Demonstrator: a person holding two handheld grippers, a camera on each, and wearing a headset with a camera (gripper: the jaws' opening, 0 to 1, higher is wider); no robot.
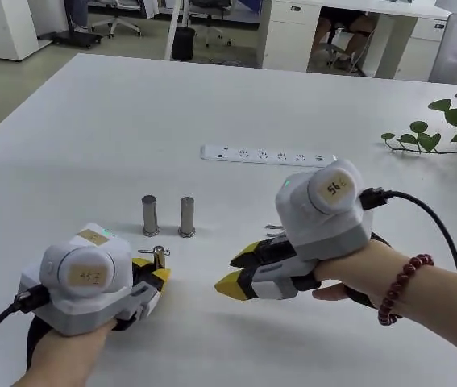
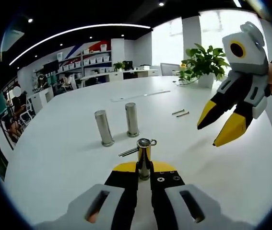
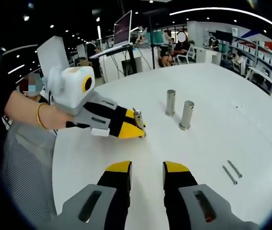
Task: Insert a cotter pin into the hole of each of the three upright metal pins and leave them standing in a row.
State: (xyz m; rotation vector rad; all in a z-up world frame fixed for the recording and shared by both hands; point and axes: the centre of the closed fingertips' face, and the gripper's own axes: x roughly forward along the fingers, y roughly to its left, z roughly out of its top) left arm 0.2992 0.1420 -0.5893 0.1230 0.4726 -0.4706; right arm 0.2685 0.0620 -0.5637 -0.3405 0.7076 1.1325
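- My left gripper (image 2: 145,168) is pressed together on the lower part of one metal pin (image 2: 144,152) and holds it upright, low over the table (image 2: 54,158). I cannot tell whether the pin's foot touches the surface.
- A cotter pin (image 2: 130,152) passes through the hole near the top of that held pin. Its loop shows on one side and its legs stick out on the other.
- My right gripper (image 3: 147,168) is spread, its yellow tips apart over bare table. In the head view it hovers near the left gripper with its tips pointing toward the held pin, and it touches neither.
- The other two metal pins (image 1: 150,214) stand upright side by side on the table, just beyond the held one and close to each other.
- Two spare cotter pins (image 3: 231,171) lie flat on the table on the right gripper's side, well apart from the standing pair.
- A white power strip (image 1: 267,155) lies farther back on the table.
- A leafy plant (image 1: 446,129) trails in at the table's right edge.
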